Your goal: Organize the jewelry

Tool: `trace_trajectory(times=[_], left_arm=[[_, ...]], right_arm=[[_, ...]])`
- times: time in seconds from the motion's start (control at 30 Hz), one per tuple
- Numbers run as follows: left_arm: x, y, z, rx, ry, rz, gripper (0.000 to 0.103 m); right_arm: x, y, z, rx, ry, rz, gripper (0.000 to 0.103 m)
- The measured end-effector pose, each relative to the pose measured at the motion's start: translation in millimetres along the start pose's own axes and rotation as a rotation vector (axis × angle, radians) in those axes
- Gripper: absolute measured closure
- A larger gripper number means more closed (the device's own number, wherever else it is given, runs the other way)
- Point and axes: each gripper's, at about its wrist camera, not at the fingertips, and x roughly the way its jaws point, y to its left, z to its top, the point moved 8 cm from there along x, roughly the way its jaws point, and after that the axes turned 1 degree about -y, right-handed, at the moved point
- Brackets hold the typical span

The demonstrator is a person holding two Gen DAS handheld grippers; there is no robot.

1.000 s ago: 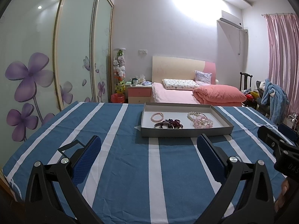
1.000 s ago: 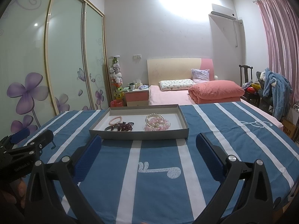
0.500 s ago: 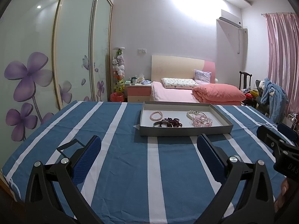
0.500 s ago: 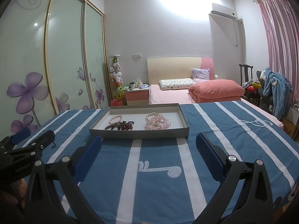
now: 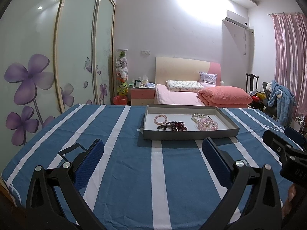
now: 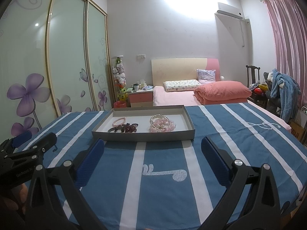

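A shallow grey tray point(image 5: 190, 135) point(image 6: 143, 136) sits on the blue-and-white striped tablecloth point(image 5: 119, 153) point(image 6: 220, 134). Inside lie a pink bead bracelet point(image 5: 160, 118) point(image 6: 119, 121), a dark red beaded piece with a metal bangle point(image 5: 173, 126) point(image 6: 124, 128), and a heap of pearl and pink bracelets point(image 5: 205, 121) point(image 6: 162, 123). My left gripper point(image 5: 153, 161) hovers open over the cloth, short of the tray. My right gripper point(image 6: 152, 160) is also open and empty, just before the tray's near wall. Each gripper shows at the edge of the other's view.
The table's edges fall away at the left point(image 5: 7, 170) and right point(image 6: 299, 184). Behind it stand a bed with a pink quilt point(image 5: 224, 94), a nightstand point(image 5: 143, 94), a sliding flower-print wardrobe point(image 5: 38, 76), and a chair draped with blue clothes point(image 6: 284, 92).
Both views have shifted only slightly; the tray sits a touch lower and nearer in the frames. Both grippers stay open and nothing was picked up.
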Motion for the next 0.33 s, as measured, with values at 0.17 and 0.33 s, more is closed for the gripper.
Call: trace_trajectory(times=[0.17,0.33], left_arm=[[-0.1,0.6,-1.1,-0.004,0.007,-0.003,0.002],[1.0,1.5,-1.0,-0.007,0.011,-0.005,0.002]], right_arm=[[-0.5,0.2,-0.3,0.001,0.000,0.000,0.004],[-0.1,0.8,-1.9,0.000,0.000,0.000,0.004]])
